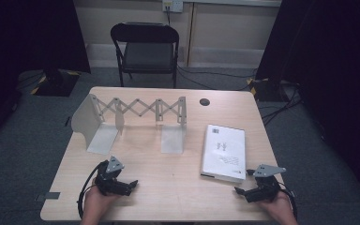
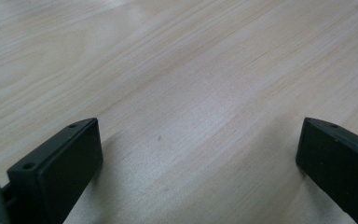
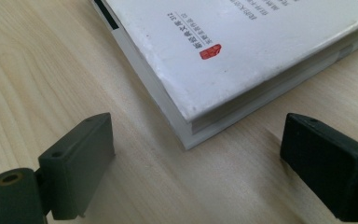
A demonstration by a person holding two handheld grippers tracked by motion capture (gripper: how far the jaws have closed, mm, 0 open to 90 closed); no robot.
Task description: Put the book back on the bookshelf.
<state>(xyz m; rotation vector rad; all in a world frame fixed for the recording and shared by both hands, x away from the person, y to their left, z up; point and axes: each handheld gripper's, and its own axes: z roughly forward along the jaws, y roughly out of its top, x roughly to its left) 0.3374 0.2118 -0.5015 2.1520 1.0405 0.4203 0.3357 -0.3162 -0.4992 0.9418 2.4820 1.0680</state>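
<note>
Table [image 1: 168, 183]: book [image 3: 242, 51] just beyond right gripper [image 3: 196, 172]

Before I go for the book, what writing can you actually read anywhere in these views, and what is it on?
Nothing reads cleanly.
White book, cover, right gripper view: a small red seal stamp with a short line of printed characters beside it, seen upside down and too small to read.
Same cover, top right corner of that view: more print, cut off and blurred.
Book, high view: small marks and lines of print on the cover, too small to read.
</note>
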